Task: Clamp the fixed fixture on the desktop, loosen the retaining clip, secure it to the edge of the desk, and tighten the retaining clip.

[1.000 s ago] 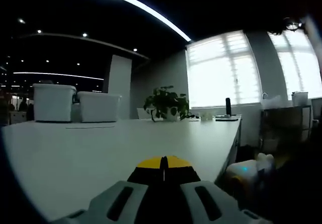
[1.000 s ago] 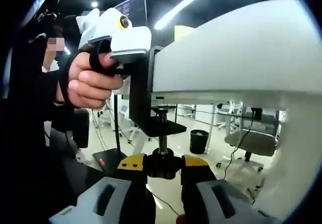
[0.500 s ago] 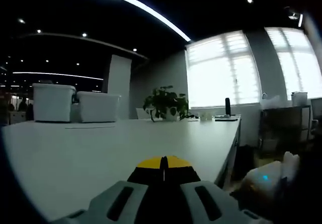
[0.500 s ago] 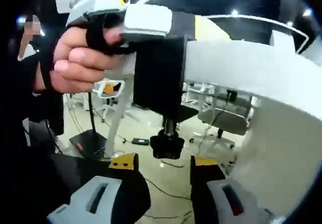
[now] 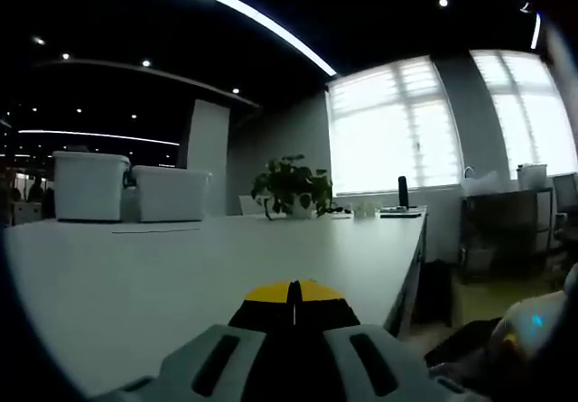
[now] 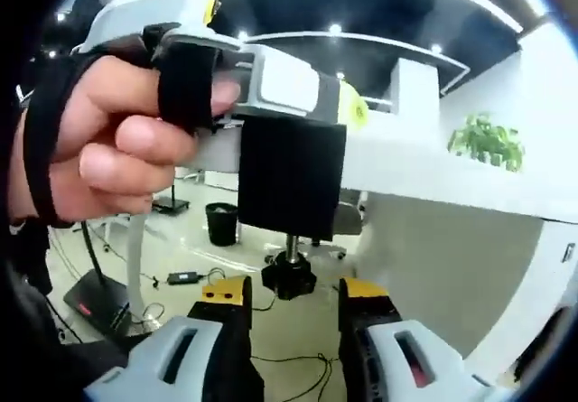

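Observation:
The black clamp fixture (image 6: 291,176) hangs on the edge of the white desk (image 6: 433,172). Its screw runs down to a black knob (image 6: 289,278) under the desktop. My left gripper (image 6: 348,108), held by a hand (image 6: 117,149), lies on the desktop over the fixture's top, shut on it. In the left gripper view its yellow tips (image 5: 291,292) meet above the desk (image 5: 181,257). My right gripper (image 6: 293,292) is open below the desk, with the knob just beyond and between its tips, untouched. Its white body (image 5: 528,325) shows low right in the left gripper view.
Two white bins (image 5: 90,185) and a potted plant (image 5: 291,183) stand at the desk's far side. Under the desk are a black waste bin (image 6: 219,224), floor cables and a white desk leg panel (image 6: 424,266). Windows (image 5: 397,140) and a shelf lie beyond.
My right gripper has opened off the knob and drawn back a little while its view swung. In the left gripper view the right gripper's body slid down and right; the left gripper held still.

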